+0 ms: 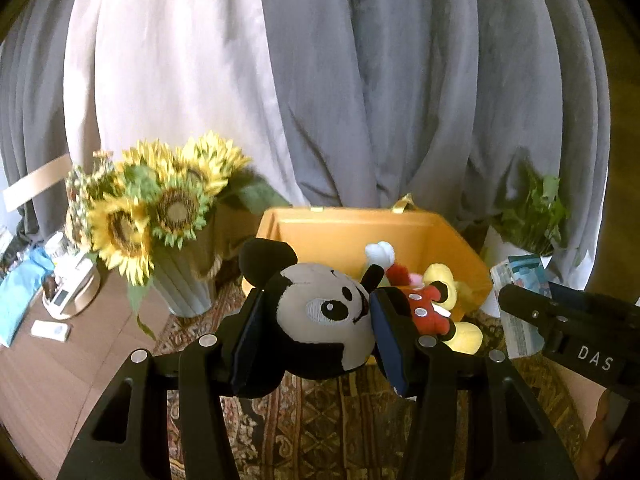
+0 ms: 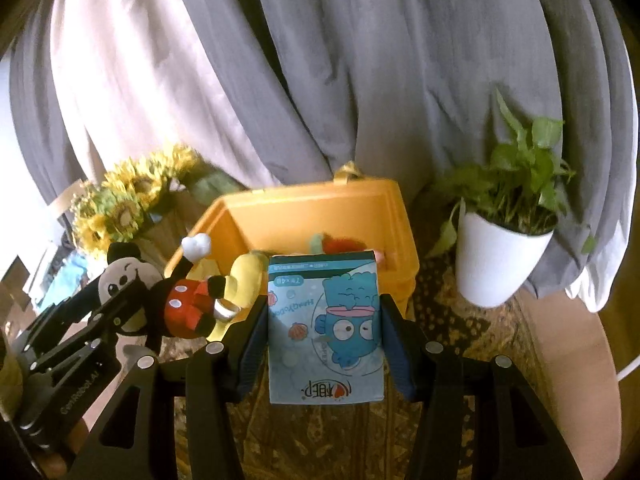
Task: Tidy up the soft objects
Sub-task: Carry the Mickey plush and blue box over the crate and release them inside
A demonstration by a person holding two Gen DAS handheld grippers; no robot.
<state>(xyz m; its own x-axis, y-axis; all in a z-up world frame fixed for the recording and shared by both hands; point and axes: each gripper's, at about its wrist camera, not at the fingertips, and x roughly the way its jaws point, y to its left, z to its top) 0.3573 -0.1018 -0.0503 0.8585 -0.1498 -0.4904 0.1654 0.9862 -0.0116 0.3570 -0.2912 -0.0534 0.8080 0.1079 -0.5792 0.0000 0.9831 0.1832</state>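
My left gripper (image 1: 320,320) is shut on the head of a Mickey Mouse plush (image 1: 332,312), held just in front of the orange bin (image 1: 344,224); its red body and yellow shoes hang over the bin's near edge. In the right wrist view the plush (image 2: 180,304) hangs at the left, in front of the bin (image 2: 304,208). My right gripper (image 2: 324,328) is shut on a blue tissue pack (image 2: 324,328) with a cartoon fish, held in front of the bin. Other soft toys (image 2: 340,244) lie inside the bin.
A vase of sunflowers (image 1: 160,208) stands left of the bin. A white pot with a green plant (image 2: 500,256) stands to its right. A patterned cloth (image 1: 320,432) covers the table. Grey and white curtains hang behind. Small items (image 1: 64,292) lie at far left.
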